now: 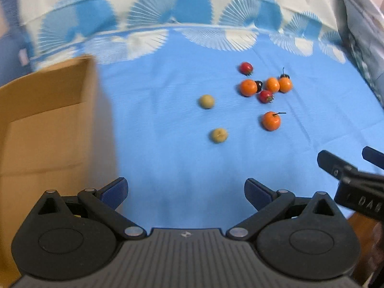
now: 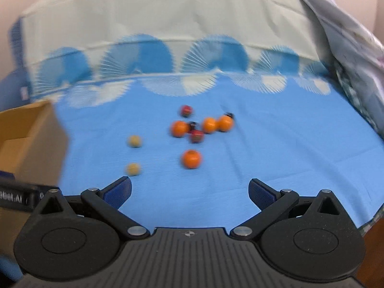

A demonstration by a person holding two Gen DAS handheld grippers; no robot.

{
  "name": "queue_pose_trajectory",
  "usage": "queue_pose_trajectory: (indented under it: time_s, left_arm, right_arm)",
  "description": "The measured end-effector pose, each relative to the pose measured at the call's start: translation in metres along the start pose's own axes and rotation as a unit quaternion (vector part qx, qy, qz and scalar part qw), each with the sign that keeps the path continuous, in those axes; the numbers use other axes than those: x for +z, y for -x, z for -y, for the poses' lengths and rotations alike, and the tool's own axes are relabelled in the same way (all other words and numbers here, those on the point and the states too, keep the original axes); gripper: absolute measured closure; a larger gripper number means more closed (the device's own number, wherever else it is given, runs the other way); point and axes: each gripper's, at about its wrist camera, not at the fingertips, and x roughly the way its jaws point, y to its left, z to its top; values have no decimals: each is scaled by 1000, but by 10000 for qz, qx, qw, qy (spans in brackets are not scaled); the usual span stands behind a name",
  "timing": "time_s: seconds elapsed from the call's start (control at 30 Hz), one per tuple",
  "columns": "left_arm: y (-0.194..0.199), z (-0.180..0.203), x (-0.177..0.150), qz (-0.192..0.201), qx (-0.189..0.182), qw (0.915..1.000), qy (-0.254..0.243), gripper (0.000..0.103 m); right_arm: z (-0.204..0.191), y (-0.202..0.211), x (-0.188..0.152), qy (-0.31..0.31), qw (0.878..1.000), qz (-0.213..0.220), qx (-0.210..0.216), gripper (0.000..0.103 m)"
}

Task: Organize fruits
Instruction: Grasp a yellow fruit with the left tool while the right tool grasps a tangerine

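Small fruits lie on a blue cloth [image 1: 168, 132]. Several orange ones, the nearest [image 1: 271, 121] [image 2: 191, 159] apart from the cluster [image 1: 248, 87] [image 2: 179, 128]. Two red ones [image 1: 246, 68] [image 1: 265, 96] and two small dark ones [image 1: 258, 86] sit in the cluster. Two pale yellow-green fruits [image 1: 206, 101] [image 1: 219, 135] lie to the left [image 2: 132, 168]. My left gripper [image 1: 186, 193] is open and empty, above the cloth short of the fruits. My right gripper [image 2: 190, 193] is open and empty too; it also shows at the right edge of the left wrist view [image 1: 348, 160].
An open cardboard box [image 1: 43, 129] stands at the left on the cloth, also in the right wrist view [image 2: 26, 144]. A patterned fabric bundle [image 1: 360, 36] rises at the right. The cloth's white and blue fan border [image 1: 168, 24] runs along the far side.
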Motion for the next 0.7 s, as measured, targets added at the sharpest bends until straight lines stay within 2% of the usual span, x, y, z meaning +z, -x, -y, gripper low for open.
queue_pose_trajectory:
  time_s: [0.17,0.33,0.43,0.53,0.63,0.67,0.7]
  left_arm:
    - [-87,19,12,-169,-30,9998,-118,0]
    - [-140,22,14,-380,-81,9992,-100,0]
    - [-145,26,15,55,-15,9998,-188,0]
    - [-148,26,16,210,-46,9996,-184,0]
    - [-146,28,19,203,-4,9997,-169,0]
    - [-145,28,19,193,27,9997,-166,3]
    - [-140,28,18,267,5,9995,-165,15]
  right_arm:
    - [30,-91,4,-324,9974,-500,416,1]
    - [39,-158,7,-394,9941,-661,769,1]
    - [30,-187,9,-101,9944,-645,831,1]
    - [11,-199,0,637,9966,-189,481,1]
    - [14,-197,-10,449,9976,159,503,1]
    - [14,-196,-10,478,9975,161,487,1]
    - [14,-196,-9,460,9976,143,506,2]
